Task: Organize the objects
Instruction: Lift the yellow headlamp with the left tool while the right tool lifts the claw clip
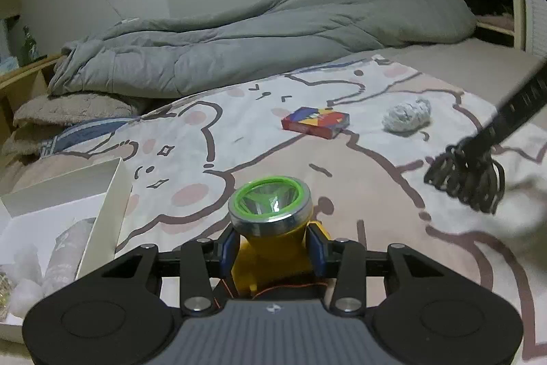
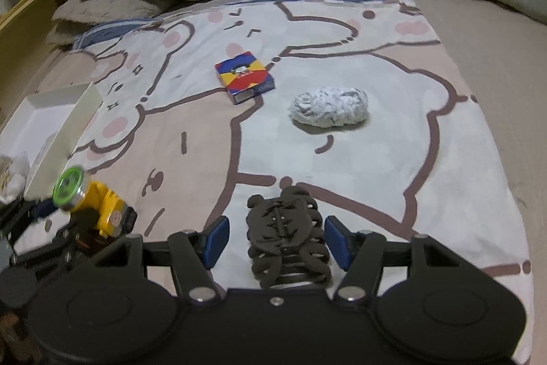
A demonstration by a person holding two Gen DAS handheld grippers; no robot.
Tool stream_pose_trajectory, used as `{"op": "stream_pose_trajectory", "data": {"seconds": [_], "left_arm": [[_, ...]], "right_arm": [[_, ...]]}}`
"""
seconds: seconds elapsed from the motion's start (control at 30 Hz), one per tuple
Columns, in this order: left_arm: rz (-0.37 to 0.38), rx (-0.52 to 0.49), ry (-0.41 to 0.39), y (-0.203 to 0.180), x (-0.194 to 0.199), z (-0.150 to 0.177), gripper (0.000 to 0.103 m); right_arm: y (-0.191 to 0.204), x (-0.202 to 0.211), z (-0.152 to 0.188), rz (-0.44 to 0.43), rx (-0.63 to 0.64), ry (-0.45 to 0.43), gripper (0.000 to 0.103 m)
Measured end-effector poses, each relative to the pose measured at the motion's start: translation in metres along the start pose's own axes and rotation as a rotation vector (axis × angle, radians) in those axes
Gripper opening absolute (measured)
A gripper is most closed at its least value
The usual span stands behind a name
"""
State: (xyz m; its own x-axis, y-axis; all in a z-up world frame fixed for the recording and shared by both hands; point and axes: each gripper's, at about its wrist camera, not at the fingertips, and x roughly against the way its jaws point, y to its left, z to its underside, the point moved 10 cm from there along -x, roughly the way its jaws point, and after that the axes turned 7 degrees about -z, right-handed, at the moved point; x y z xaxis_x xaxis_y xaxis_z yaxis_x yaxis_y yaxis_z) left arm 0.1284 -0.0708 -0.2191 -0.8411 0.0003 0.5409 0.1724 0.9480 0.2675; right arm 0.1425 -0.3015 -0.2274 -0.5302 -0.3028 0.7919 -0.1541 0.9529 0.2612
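My left gripper (image 1: 271,247) is shut on a yellow headlamp with a green-rimmed lens (image 1: 270,211), held above the bear-print bedsheet; the headlamp also shows in the right wrist view (image 2: 92,197). My right gripper (image 2: 277,242) is open around a dark brown hair claw clip (image 2: 287,242) that lies between its blue pads without touching them. The clip shows at the right of the left wrist view (image 1: 468,177). A red, blue and yellow card box (image 2: 244,77) and a white-grey fluffy ball (image 2: 330,106) lie further out on the sheet.
A white open box (image 1: 51,214) with a few items inside sits at the left edge of the bed; it also shows in the right wrist view (image 2: 48,122). A grey duvet (image 1: 256,36) is piled along the back. A wooden shelf (image 1: 20,81) stands at the far left.
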Motion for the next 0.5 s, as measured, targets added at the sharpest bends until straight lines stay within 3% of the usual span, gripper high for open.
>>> {"op": "stream_pose_trajectory", "data": {"seconds": [0.17,0.37,0.5], "left_arm": [[-0.001,0.025,0.004,0.001,-0.007,-0.004,0.044],[0.008,0.012,0.018,-0.002,-0.01,-0.007,0.043],[0.03,0.025,0.037,0.001,-0.011,-0.008,0.042]], "right_arm": [[0.012,-0.01,0.006,0.019,0.124,0.036,0.067],[0.014,-0.023,0.006,0.059,0.165,0.06,0.067],[0.008,-0.028,0.005,0.082,0.17,0.061,0.046]]}}
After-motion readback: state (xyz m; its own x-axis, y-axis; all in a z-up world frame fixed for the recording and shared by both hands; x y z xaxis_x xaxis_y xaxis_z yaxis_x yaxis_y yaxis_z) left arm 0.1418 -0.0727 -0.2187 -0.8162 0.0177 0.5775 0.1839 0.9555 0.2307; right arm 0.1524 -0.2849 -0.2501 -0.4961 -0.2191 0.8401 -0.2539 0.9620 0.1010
